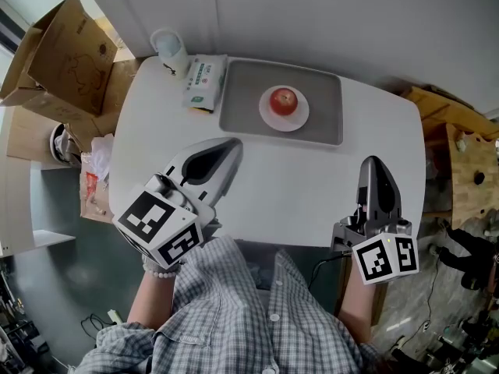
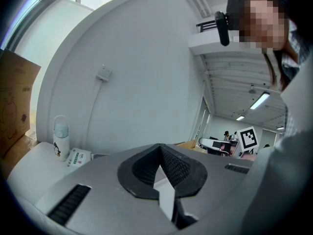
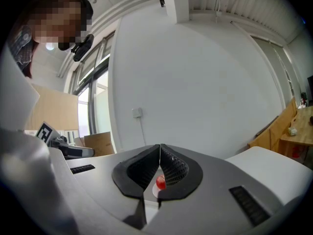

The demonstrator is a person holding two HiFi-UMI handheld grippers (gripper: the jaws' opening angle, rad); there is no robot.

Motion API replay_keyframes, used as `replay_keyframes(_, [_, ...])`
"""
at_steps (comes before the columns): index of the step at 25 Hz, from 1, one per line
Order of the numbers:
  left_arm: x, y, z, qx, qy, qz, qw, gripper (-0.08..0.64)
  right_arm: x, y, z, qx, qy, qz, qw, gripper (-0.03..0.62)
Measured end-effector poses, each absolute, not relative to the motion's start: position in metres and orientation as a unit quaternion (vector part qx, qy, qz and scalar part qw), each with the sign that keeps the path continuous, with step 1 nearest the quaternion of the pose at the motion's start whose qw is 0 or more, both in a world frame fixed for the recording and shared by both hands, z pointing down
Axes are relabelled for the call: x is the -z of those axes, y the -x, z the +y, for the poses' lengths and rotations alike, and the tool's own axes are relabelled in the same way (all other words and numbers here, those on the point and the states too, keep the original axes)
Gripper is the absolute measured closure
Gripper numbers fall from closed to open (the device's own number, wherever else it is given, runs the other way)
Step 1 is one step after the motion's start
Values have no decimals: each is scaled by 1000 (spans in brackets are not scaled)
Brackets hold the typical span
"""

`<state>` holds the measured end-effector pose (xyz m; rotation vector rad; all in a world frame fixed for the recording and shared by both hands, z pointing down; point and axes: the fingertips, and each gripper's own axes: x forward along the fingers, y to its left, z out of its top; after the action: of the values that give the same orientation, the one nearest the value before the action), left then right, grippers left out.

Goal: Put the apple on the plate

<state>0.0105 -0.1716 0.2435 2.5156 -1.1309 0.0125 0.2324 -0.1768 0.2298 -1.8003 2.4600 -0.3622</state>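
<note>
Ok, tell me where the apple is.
In the head view, the apple sits on the white plate on the grey tray, right of the wipes pack.

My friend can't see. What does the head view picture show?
A red apple sits on a white plate on a gray tray, at the far side of a white table. Nearer the person, the left gripper and right gripper are both shut and empty.

Bright, even indoor light leaves only soft shadows on the table [image 1: 312, 185]; both gripper views are fisheye-bent with dark corners, a ceiling lamp [image 2: 259, 101] glaring, nearest parts blurred.
</note>
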Motion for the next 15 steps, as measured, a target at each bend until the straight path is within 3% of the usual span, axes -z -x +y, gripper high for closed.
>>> replay_keyframes(15, [-244,-8,-174,40,-887,-391,241,552,-242,-233,-179,134,584,800,26,569])
